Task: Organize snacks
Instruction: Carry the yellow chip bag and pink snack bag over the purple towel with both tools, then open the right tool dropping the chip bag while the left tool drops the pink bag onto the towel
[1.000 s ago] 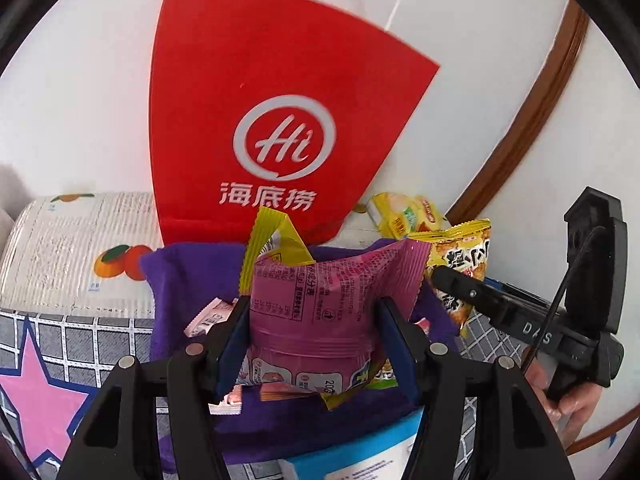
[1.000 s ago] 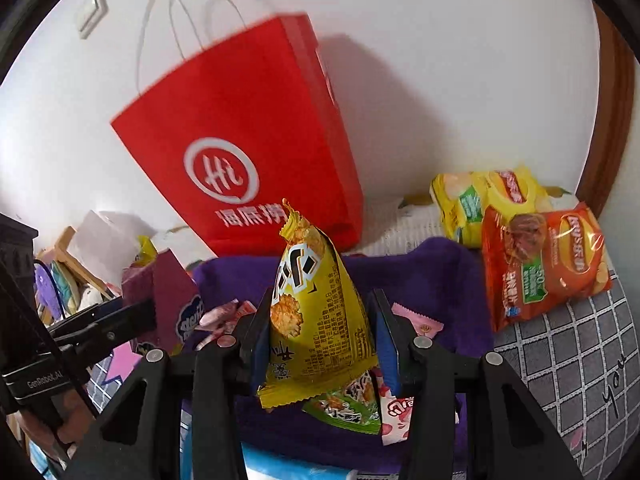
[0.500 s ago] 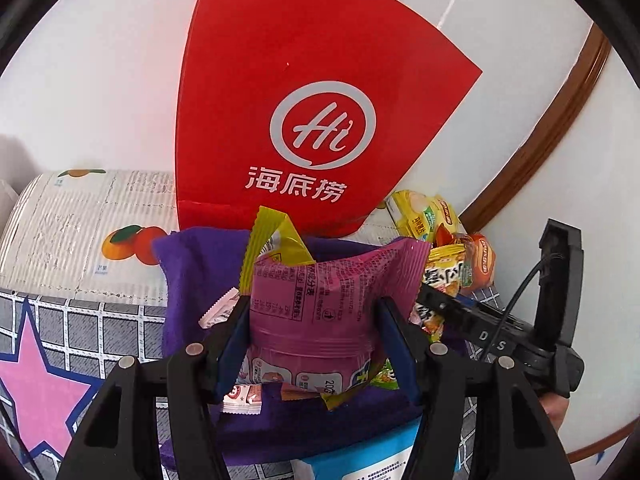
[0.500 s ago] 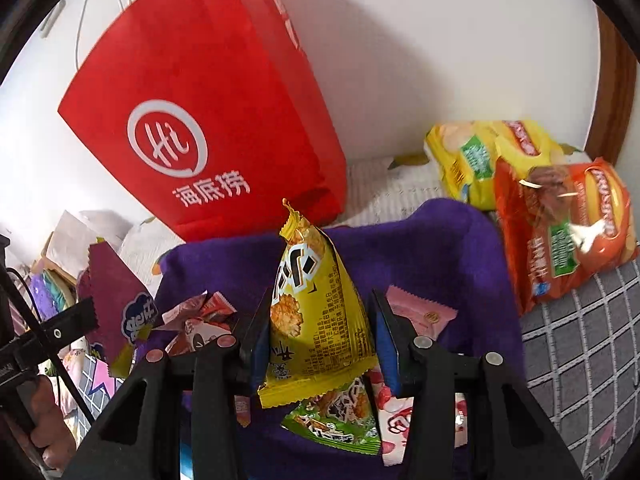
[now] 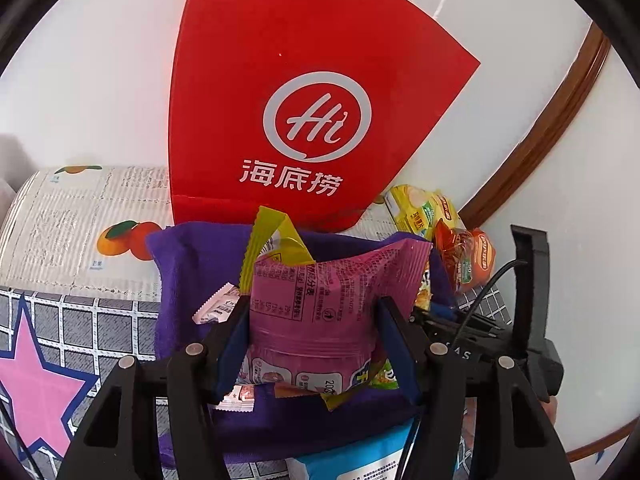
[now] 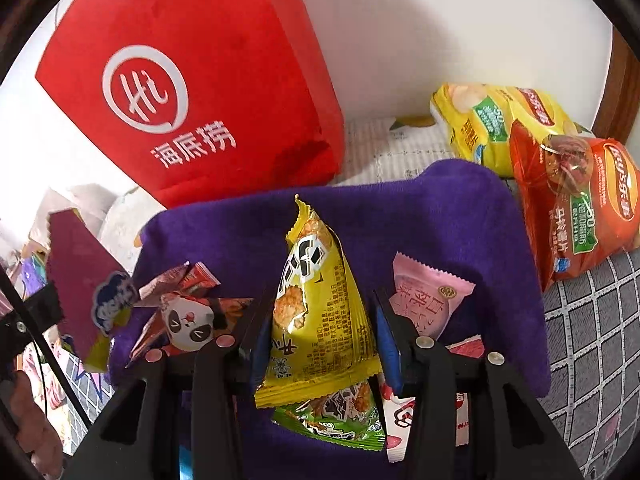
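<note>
My left gripper (image 5: 312,344) is shut on a magenta snack packet (image 5: 320,304) held upright above a purple cloth (image 5: 192,272). My right gripper (image 6: 320,340) is shut on a yellow triangular snack packet (image 6: 316,312) above the same purple cloth (image 6: 440,216). A red paper bag (image 5: 304,112) with a white "Hi" logo stands against the wall behind the cloth; it also shows in the right wrist view (image 6: 192,80). Small packets lie on the cloth: a panda one (image 6: 188,320), a pink one (image 6: 424,300), a green one (image 6: 336,420).
A yellow chip bag (image 6: 492,124) and an orange chip bag (image 6: 580,204) lie at the right by a brown door frame (image 5: 532,132). A white box with orange fruit prints (image 5: 80,228) sits left. A grey checked sheet (image 6: 592,344) covers the surface.
Both grippers have moved closer to the red bag and the cloth, each still holding its packet. The right gripper now looks more downward at the cloth.
</note>
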A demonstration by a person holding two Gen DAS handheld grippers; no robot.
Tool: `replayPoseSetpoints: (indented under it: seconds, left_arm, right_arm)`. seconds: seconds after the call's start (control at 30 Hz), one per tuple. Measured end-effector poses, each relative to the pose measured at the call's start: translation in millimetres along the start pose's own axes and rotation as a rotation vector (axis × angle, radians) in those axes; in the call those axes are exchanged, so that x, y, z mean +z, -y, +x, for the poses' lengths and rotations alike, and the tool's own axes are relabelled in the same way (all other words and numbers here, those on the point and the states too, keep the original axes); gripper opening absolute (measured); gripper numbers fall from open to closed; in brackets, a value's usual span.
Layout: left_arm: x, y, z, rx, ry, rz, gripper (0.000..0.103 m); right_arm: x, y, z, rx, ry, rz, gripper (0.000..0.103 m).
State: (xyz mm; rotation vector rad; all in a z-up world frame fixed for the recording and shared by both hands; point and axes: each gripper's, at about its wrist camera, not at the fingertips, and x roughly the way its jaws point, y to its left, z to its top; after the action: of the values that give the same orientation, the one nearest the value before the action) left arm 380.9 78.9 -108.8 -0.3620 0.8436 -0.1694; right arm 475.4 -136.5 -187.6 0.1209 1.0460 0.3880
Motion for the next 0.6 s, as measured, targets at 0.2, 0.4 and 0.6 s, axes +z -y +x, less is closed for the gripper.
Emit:
replayPoseSetpoints:
  seconds: [0.2,0.4,0.6]
  left_arm:
    - [0.0,-2.4,1.4,0.005,-0.008,-0.012,0.06]
    - [-0.5,-2.1,2.7,0.001,-0.013,-0.018,0.06]
    - [-3.2,-0.9,3.7,-0.024,-0.016,-0.022,0.06]
  right_arm:
    - [-3.6,-4.4,8.8,0.018,-0.051,-0.012,0.046]
    - [-5.8,-10.5,13.1,0.005,-0.089,-0.052,0.052]
    - [-3.0,-6.9,1.1,0.0,-0.098,-0.039,0.061]
